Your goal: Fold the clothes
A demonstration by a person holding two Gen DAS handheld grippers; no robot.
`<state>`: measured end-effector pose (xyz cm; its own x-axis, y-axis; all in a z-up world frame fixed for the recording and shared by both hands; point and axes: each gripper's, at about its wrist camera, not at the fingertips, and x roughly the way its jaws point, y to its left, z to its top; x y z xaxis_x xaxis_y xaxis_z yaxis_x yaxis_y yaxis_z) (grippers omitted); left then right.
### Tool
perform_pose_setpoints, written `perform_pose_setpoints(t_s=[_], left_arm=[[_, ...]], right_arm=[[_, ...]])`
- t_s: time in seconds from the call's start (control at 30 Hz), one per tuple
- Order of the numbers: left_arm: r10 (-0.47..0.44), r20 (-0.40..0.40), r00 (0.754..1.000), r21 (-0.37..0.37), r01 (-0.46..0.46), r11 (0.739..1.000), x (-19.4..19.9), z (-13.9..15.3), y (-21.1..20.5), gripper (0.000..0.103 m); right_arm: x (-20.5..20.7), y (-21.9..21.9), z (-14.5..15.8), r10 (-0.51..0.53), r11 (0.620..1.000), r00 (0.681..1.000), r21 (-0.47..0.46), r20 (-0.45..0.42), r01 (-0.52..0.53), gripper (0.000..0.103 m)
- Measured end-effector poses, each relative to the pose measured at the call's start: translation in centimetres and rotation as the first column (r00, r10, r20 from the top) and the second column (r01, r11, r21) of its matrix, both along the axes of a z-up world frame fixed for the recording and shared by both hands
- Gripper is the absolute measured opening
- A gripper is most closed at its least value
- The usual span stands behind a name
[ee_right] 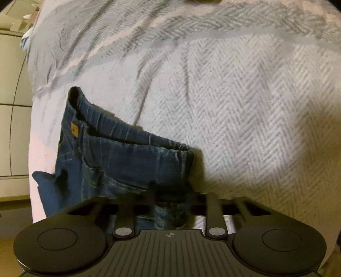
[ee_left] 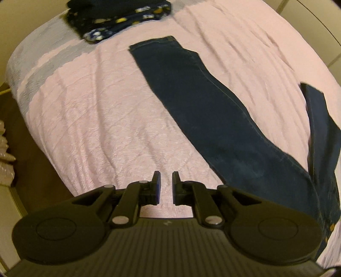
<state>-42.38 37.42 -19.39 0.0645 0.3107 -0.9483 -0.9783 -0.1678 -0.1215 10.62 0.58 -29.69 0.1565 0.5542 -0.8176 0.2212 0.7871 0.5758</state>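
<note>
A pair of dark blue jeans [ee_left: 202, 102] lies on the pink blanket [ee_left: 96, 119]. One leg runs from the upper middle down to the lower right, and the second leg [ee_left: 319, 127] lies at the right edge. My left gripper [ee_left: 166, 185] hovers over bare blanket left of the jeans, open by a narrow gap with nothing in it. In the right wrist view the jeans' waistband [ee_right: 119, 157] with its tan patch [ee_right: 74, 129] sits right ahead. My right gripper [ee_right: 181, 196] is open wide, its blurred fingers [ee_right: 210, 202] straddling the denim near the waist's right corner.
A folded dark floral garment [ee_left: 119, 19] lies at the far end of the bed. The blanket's grey herringbone part [ee_right: 245, 106] spreads right of the waistband. The bed edge drops to the floor [ee_left: 25, 149] on the left. Pale cabinets [ee_right: 12, 127] stand beyond.
</note>
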Motion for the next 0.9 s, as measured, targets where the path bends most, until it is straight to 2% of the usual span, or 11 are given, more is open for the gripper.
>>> perform_pose_setpoints(t_s=[0.17, 0.33, 0.43, 0.5, 0.63, 0.7, 0.73, 0.77, 0.8, 0.87, 0.9], left_arm=[[0.053, 0.006, 0.999, 0.035, -0.053, 0.998, -1.7, -0.6, 1.1, 0.01], [0.129, 0.024, 0.991, 0.065, -0.13, 0.989, -3.4, -3.7, 4.8, 0.024], [0.19, 0.069, 0.979, 0.055, -0.194, 0.979, -4.3, -6.2, 7.9, 0.025], [0.251, 0.104, 0.962, 0.064, -0.258, 0.964, -5.1, -7.6, 9.8, 0.026], [0.338, 0.167, 0.926, 0.062, -0.352, 0.934, -6.6, -9.9, 13.3, 0.029], [0.318, 0.159, 0.935, 0.069, -0.332, 0.941, -6.8, -10.1, 14.4, 0.029], [0.308, 0.155, 0.939, 0.073, -0.322, 0.944, -6.9, -10.1, 14.9, 0.027], [0.299, 0.15, 0.942, 0.077, -0.312, 0.947, -7.0, -10.2, 15.4, 0.015], [0.289, 0.146, 0.946, 0.08, -0.302, 0.95, -7.1, -10.3, 15.9, 0.001], [0.269, 0.138, 0.953, 0.087, -0.282, 0.955, -7.3, -10.5, 16.9, 0.0], [0.259, 0.133, 0.957, 0.09, -0.272, 0.958, -7.4, -10.6, 17.5, 0.0]], right_arm=[[2.0, -3.0, 5.2, 0.069, 0.995, 0.994, 0.067, 0.081, -0.075, 0.007], [4.2, -4.1, 4.5, 0.009, 0.997, 0.998, -0.072, 0.061, -0.004, 0.009], [3.8, -3.8, 3.3, -0.036, 0.991, 0.999, -0.125, 0.031, 0.04, 0.026], [2.9, -3.7, 3.2, -0.064, 0.986, 0.997, -0.15, 0.044, 0.07, 0.054], [0.9, -4.4, 2.1, -0.145, 0.981, 0.989, -0.122, 0.03, 0.148, 0.056], [0.1, -5.2, 1.7, -0.207, 0.972, 0.978, -0.11, 0.025, 0.209, 0.056], [-0.2, -5.4, 1.8, -0.229, 0.968, 0.973, -0.103, 0.028, 0.231, 0.056], [-0.5, -5.4, 1.8, -0.245, 0.964, 0.969, -0.102, 0.033, 0.247, 0.056], [-0.6, -5.1, 1.9, -0.246, 0.962, 0.968, -0.11, 0.042, 0.249, 0.045], [-0.4, -4.2, 3.1, -0.198, 0.967, 0.977, -0.149, 0.082, 0.208, 0.014], [-0.2, -3.7, 3.9, -0.165, 0.969, 0.981, -0.17, 0.102, 0.181, 0.01]])
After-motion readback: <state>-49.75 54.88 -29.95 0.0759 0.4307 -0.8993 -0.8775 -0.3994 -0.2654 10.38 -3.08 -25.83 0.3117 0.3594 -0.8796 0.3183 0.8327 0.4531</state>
